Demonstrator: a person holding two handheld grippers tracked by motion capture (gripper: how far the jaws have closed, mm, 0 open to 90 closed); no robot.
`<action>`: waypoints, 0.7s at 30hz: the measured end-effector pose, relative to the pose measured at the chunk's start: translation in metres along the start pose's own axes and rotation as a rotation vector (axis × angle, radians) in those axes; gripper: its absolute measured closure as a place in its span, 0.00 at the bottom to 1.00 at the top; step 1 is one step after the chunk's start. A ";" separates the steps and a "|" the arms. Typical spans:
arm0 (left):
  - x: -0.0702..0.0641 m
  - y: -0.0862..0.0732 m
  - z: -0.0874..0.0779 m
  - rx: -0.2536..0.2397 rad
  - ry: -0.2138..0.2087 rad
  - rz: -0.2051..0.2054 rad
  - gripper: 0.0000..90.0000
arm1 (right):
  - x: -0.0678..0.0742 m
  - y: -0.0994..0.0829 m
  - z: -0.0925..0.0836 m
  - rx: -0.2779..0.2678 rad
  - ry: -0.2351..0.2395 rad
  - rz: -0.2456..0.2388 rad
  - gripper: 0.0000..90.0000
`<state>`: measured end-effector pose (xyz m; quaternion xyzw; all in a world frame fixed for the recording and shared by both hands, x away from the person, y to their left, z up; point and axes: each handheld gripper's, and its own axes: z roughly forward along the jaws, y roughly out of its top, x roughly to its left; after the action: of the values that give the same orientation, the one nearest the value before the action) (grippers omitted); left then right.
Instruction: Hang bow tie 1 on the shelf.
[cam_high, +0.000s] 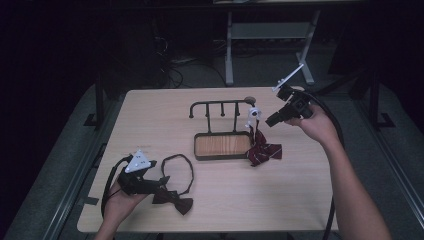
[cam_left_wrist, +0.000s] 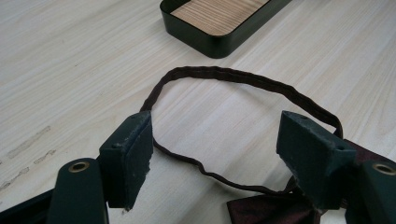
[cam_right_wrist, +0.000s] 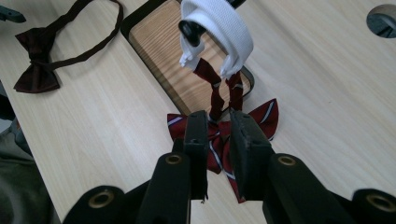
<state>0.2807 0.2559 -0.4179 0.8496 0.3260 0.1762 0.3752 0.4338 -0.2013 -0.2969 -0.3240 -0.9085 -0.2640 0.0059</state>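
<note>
Striped bow tie (cam_right_wrist: 219, 135) just beyond right gripper (cam_right_wrist: 218, 122), jaws slightly apart, nothing pinched.

A: The table (cam_high: 220, 200) looks like pale wood grain, matt and smooth. The tray (cam_left_wrist: 210, 44)?

B: Dark glossy rim, wood-look floor. The rack (cam_high: 220, 106) seems dark metal.

A: Both bow ties are cloth: the dark one (cam_high: 172, 199) faintly sheened, the striped one (cam_right_wrist: 261, 121) woven, on a white elastic-looking band (cam_right_wrist: 224, 28).
</note>
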 end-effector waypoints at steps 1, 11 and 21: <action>0.000 0.000 0.000 0.000 0.000 0.000 0.31 | 0.000 0.000 0.000 0.000 0.000 0.000 0.85; 0.000 0.000 0.000 0.002 0.000 0.002 0.31 | 0.001 -0.013 0.010 0.017 0.029 0.003 0.81; 0.000 0.000 0.001 0.001 0.000 0.003 0.31 | -0.003 -0.024 0.016 0.019 0.054 0.021 0.78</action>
<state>0.2808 0.2553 -0.4185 0.8504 0.3247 0.1767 0.3743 0.4247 -0.2109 -0.3231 -0.3262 -0.9069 -0.2642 0.0364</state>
